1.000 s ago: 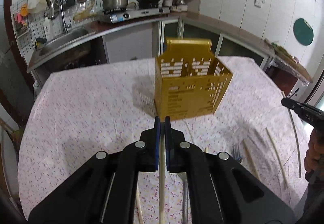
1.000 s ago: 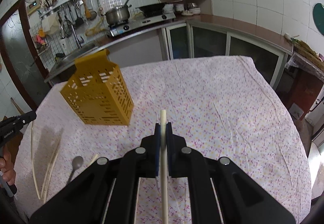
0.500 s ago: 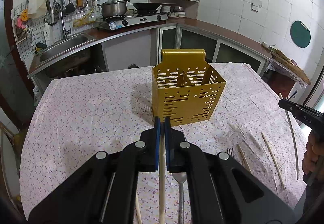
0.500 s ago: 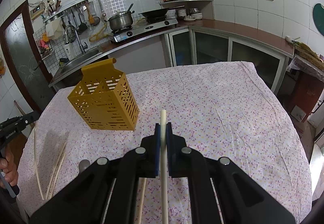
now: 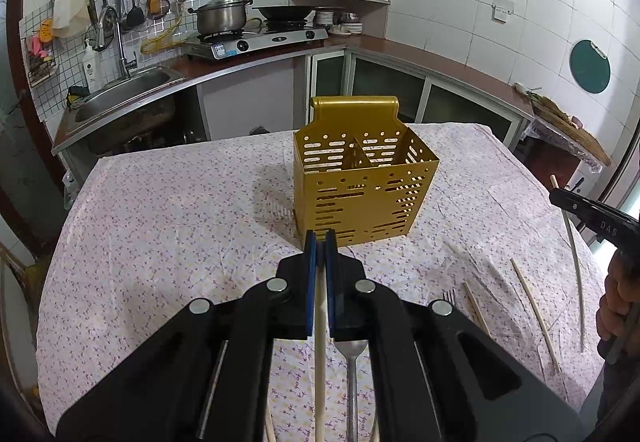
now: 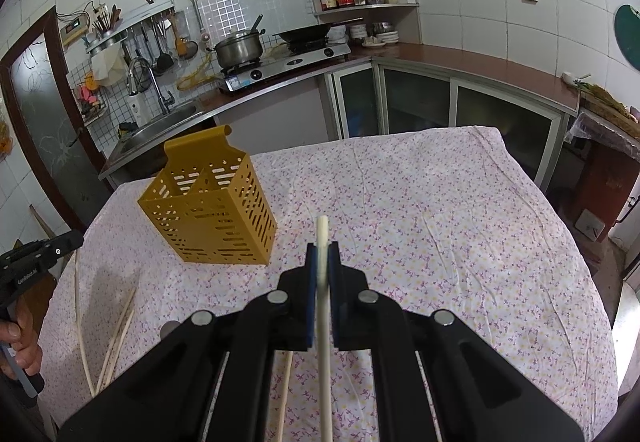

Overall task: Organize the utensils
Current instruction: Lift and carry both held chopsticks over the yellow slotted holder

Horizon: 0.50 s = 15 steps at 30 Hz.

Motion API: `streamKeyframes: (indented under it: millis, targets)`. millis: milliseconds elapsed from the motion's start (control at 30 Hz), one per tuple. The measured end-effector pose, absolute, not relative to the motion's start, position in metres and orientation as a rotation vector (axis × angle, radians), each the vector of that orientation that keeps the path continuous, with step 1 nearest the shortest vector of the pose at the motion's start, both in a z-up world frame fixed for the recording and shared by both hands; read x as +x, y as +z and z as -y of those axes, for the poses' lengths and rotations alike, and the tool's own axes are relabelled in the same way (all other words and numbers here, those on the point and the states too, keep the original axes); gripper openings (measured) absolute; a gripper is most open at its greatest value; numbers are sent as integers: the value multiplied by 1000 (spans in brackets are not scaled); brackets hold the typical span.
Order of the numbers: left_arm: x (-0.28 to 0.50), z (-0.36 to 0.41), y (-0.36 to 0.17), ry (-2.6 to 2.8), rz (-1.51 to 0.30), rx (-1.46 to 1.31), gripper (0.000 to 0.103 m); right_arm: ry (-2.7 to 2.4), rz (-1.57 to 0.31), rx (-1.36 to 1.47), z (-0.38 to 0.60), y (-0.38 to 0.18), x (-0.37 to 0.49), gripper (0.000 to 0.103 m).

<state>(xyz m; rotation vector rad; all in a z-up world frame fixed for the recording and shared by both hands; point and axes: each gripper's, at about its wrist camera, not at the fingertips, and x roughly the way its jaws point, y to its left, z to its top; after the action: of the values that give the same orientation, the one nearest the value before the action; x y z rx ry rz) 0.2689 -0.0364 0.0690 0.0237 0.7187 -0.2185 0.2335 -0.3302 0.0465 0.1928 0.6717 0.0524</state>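
A yellow slotted caddy [image 5: 360,198] with two compartments stands upright on the flowered tablecloth [image 5: 168,226], just beyond my left gripper [image 5: 320,238]. That gripper is shut on a pale wooden chopstick [image 5: 320,326] that runs back between its fingers. In the right wrist view the caddy [image 6: 212,218] sits to the left of my right gripper [image 6: 323,250], which is shut on a white chopstick [image 6: 322,230] whose tip sticks out past the pads. Each gripper also shows at the edge of the other's view: right gripper [image 5: 592,218], left gripper [image 6: 36,258].
A fork [image 5: 352,354] lies under the left gripper. Loose chopsticks [image 5: 536,314] lie on the cloth to its right, and the same chopsticks [image 6: 120,334] show left of the right gripper, near a partly hidden spoon [image 6: 170,328]. Counter, sink and stove stand behind the table.
In both views the caddy has gone from looking tilted to upright and has slid a little down the picture. Both grippers have stayed shut on their chopsticks.
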Motion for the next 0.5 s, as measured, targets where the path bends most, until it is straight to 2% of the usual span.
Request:
streamKeyframes:
  millis: [500]
  targets:
    - [263, 34, 82, -218, -685, 24, 3, 55, -645, 180, 329, 56, 227, 6]
